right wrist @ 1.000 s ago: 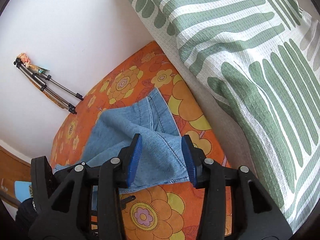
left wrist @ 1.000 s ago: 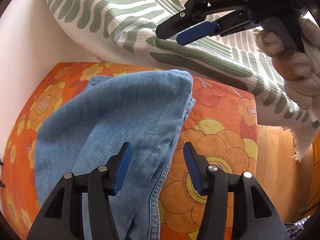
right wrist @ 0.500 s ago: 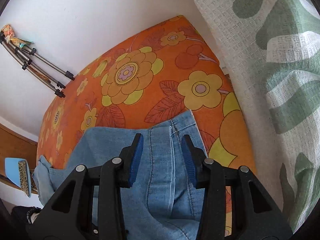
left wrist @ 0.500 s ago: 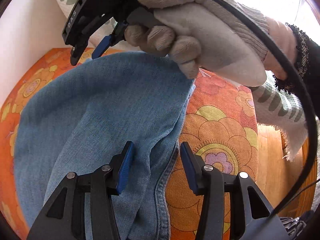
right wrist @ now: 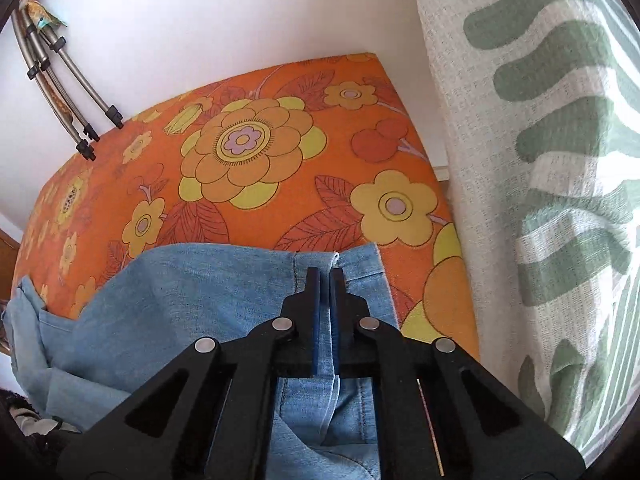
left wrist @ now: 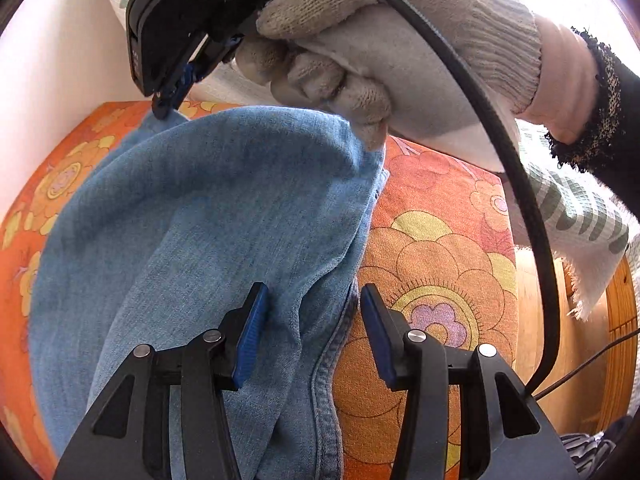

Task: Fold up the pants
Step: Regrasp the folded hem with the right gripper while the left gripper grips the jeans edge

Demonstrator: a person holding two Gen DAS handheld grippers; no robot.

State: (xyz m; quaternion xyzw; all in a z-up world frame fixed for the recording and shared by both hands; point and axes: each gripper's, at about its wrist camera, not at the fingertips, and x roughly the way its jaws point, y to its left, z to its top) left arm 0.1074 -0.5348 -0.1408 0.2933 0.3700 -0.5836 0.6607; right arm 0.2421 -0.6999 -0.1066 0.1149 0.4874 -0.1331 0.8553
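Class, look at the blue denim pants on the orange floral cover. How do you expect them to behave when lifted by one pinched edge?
The pants would probably sag rather than stay flat: they already lie in soft folds. The right gripper, closed on a ridge at the edge, suggests thin layers pinch easily. Thick seams hint at some weight, so the free end may drag on the floral cover.

The near part of the pants point(left wrist: 208, 216) runs off the bottom edge of the left wrist view, partly behind the left gripper point(left wrist: 310, 332). The right gripper point(right wrist: 325, 276) covers the denim between its arms, and in the left wrist view its tips point(left wrist: 162, 110) are too small to show their hold. The gloved hand point(left wrist: 360, 52) hides much of the green-patterned cloth point(left wrist: 576, 208); the metal legs point(right wrist: 60, 84) are cut off at the top left edge.
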